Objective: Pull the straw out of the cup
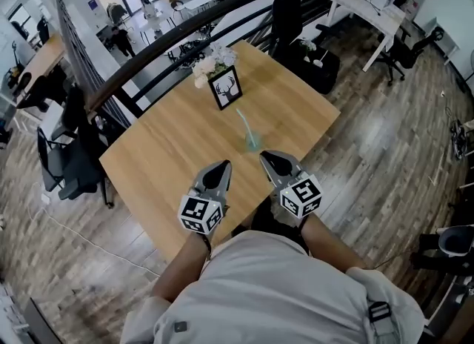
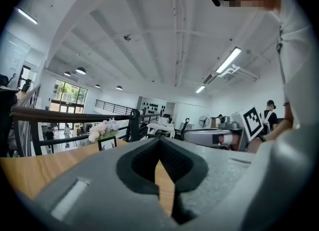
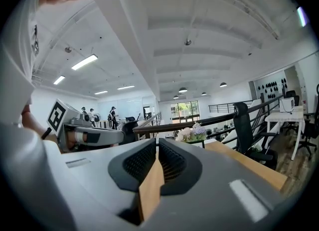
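Left gripper [image 1: 221, 166] fingers closed, empty. Right gripper [image 1: 268, 159] fingers barely parted, empty. Cup [image 1: 252, 142] with straw [image 1: 242, 119] on desk [image 1: 163, 150] just ahead of right fingers, not touching.

Wooden table [image 1: 170, 150], plank floor [image 1: 385, 135], black railing [image 1: 185, 36]

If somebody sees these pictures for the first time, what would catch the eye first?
First come the two grippers with black-and-white marker cubes, the left gripper and the right gripper, side by side over the near edge of the wooden table, with nothing between their jaws. Just beyond them stands a small greenish cup with a pale straw leaning out of it. Further back are a framed deer picture and flowers.
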Demonstrator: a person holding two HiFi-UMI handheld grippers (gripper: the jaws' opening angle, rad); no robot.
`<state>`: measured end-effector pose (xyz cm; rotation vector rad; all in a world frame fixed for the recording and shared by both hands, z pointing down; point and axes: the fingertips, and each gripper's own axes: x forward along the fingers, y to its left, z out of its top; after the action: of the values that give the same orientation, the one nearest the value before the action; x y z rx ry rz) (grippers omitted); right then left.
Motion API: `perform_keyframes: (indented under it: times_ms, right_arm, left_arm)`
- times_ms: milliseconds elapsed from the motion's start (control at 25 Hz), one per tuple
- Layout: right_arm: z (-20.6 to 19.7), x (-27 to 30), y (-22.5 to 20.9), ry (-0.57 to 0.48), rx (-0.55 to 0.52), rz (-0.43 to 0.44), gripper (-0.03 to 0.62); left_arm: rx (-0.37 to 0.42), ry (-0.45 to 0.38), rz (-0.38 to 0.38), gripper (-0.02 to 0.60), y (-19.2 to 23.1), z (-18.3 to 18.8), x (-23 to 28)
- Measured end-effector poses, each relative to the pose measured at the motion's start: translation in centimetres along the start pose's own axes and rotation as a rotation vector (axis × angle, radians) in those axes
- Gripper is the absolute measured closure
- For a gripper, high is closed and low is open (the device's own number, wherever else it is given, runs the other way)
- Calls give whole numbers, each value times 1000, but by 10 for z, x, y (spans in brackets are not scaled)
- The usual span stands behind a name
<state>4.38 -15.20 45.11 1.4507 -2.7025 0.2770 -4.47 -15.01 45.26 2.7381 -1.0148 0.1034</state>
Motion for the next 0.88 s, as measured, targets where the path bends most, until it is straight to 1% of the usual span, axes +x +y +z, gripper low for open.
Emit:
perform_keyframes:
  times_ms: [120,240,520,640,880]
  right_arm:
    - [-6,18,-20,24,24,23,556]
    - [-8,38,-39,42,20,52,542]
    - [-24,79,-88,127,44,119,491]
    - [-36,95,-102,169,58,151,465]
    - [-64,122,-124,243,62,189,457]
  left_arm:
    - [-7,13,27,577,11,-1,16]
    - [-2,22,46,577,21,-1,36]
    - [-44,56,112,577,46,-12,84]
    - [-67,69,143,577,60,-19,98]
    - [-99,90,177,577,81,-33,122]
